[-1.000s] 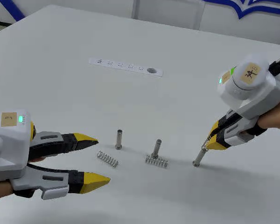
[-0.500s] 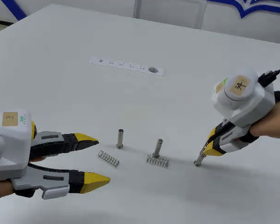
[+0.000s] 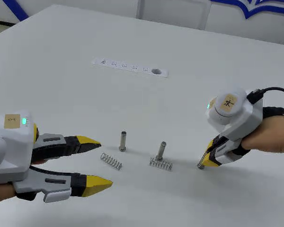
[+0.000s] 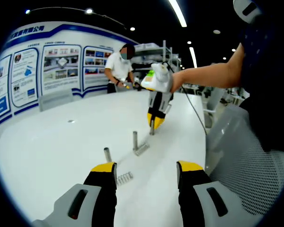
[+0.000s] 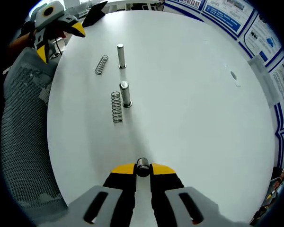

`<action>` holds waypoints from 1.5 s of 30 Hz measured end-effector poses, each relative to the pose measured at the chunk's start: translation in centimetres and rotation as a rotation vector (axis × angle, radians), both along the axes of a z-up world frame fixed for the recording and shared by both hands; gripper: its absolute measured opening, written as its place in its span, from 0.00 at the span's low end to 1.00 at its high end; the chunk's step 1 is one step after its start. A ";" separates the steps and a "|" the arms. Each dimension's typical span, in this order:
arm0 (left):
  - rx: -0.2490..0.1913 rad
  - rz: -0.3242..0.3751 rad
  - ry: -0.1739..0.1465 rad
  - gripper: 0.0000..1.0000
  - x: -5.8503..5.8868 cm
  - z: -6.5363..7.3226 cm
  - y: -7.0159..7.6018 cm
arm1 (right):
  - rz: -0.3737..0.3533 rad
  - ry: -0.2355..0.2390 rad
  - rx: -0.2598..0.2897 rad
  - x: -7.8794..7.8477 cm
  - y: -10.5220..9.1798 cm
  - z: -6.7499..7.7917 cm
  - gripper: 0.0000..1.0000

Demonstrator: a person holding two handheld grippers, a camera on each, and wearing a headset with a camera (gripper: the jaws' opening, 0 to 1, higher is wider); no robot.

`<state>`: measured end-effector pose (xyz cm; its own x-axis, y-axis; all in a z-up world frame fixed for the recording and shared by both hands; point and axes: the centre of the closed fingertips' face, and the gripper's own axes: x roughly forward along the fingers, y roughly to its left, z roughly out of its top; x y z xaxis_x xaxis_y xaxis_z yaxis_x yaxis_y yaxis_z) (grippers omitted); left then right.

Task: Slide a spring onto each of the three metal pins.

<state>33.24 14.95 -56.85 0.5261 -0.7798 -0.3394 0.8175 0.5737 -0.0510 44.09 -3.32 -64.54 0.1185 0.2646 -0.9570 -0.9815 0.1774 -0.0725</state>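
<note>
The tan stickers on both housings carry a dark mark I cannot read, and the blue-headed wall posters in the left gripper view are too small to make out.

On the white surface (image 3: 61,61) the left pin (image 3: 122,141) and the middle pin (image 3: 161,150) stand upright, long axis vertical, each on a slightly wider foot. The left spring (image 3: 111,161) lies flat just in front of the left pin, running diagonally from upper left to lower right in the head view. The middle spring (image 3: 160,164) lies flat too, nearly crosswise, just beside the middle pin's foot.

The right gripper (image 3: 206,161) comes in from the right edge and points steeply down and left, a cable trailing off its housing. Its jaws are pressed in around the right pin (image 5: 142,166), whose round top shows between the yellow tips (whether a spring sits on it I cannot tell).

The left gripper (image 3: 104,161) lies low and almost level at the lower left, pointing right, jaws spread wide, holding nothing, tips near the left spring but apart from it.

A white power strip (image 3: 130,67) lies farther back.
</note>
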 end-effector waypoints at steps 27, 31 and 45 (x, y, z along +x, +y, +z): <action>0.010 -0.015 -0.007 0.52 0.0 0.2 -0.4 | 0.082 -0.056 0.114 -1.8 4.3 3.6 0.20; 0.013 -0.014 -0.002 0.52 -0.1 0.0 -0.3 | 0.093 -0.036 0.125 -2.2 5.6 2.6 0.20; 0.016 -0.017 0.000 0.51 -0.1 0.1 -0.5 | 0.132 0.005 0.121 -2.8 8.0 -0.6 0.16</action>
<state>33.17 14.43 -56.79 0.5126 -0.7833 -0.3517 0.8274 0.5601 -0.0415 41.33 4.72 -65.10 0.0699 0.3906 -0.9179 -0.9971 0.0538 -0.0531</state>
